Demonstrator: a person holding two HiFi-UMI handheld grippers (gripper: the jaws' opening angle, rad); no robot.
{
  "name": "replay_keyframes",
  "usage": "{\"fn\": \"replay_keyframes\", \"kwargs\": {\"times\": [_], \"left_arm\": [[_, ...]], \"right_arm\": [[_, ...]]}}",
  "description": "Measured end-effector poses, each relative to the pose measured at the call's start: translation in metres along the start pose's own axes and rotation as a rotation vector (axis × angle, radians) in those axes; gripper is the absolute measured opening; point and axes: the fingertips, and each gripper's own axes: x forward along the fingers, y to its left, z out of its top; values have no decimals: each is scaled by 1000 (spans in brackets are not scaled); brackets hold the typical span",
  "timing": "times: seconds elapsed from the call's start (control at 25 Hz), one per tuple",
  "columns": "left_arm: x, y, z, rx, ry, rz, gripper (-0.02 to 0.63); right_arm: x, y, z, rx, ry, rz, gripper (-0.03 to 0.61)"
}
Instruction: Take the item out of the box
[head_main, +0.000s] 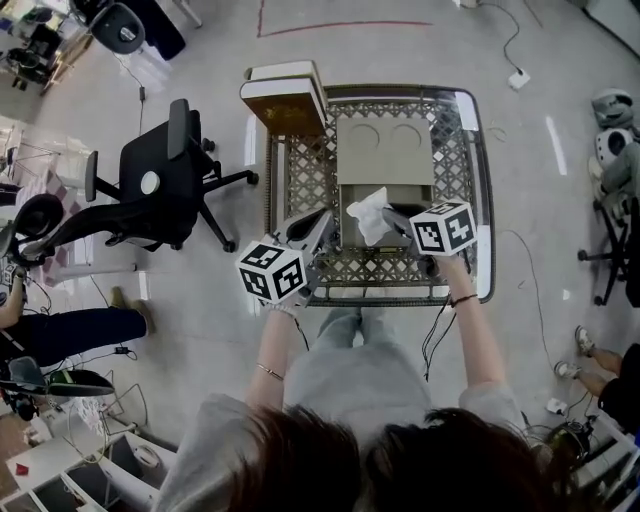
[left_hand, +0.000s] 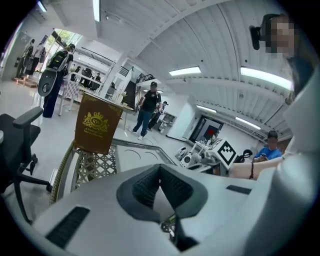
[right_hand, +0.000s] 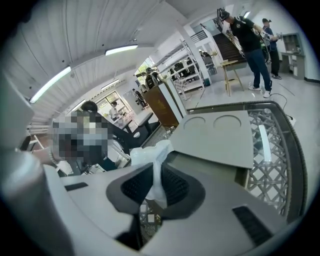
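Observation:
A grey-brown cardboard box (head_main: 385, 150) stands open on the lattice table (head_main: 482, 190), its lid (right_hand: 217, 137) showing two round marks. A crumpled white plastic-wrapped item (head_main: 370, 215) hangs at the box's near edge, and my right gripper (head_main: 397, 222) is shut on it. In the right gripper view the white item (right_hand: 152, 155) runs up between the pads of my right gripper (right_hand: 156, 182). My left gripper (head_main: 320, 225) hovers just left of the item with its jaws together and nothing in them. The left gripper view shows my left gripper (left_hand: 160, 172) closed on nothing.
A brown gift box with a gold crest (head_main: 290, 100) stands at the table's far left corner, also in the left gripper view (left_hand: 97, 122). A black office chair (head_main: 160, 185) is left of the table. People stand (left_hand: 149, 107) and sit around the room; a cable and plug (head_main: 517, 77) lie on the floor.

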Motion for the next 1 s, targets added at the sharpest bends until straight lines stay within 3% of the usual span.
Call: {"fn": "replay_keyframes", "kwargs": {"times": [0.72,1.0], "left_arm": [[-37,-31,56,107,-100,-59,17],[-52,-47,77,146,-161,-85,17]], "right_arm": [[-73,46,54,31,-282,37,69],[-112,69,72,22,-452,69,69]]}}
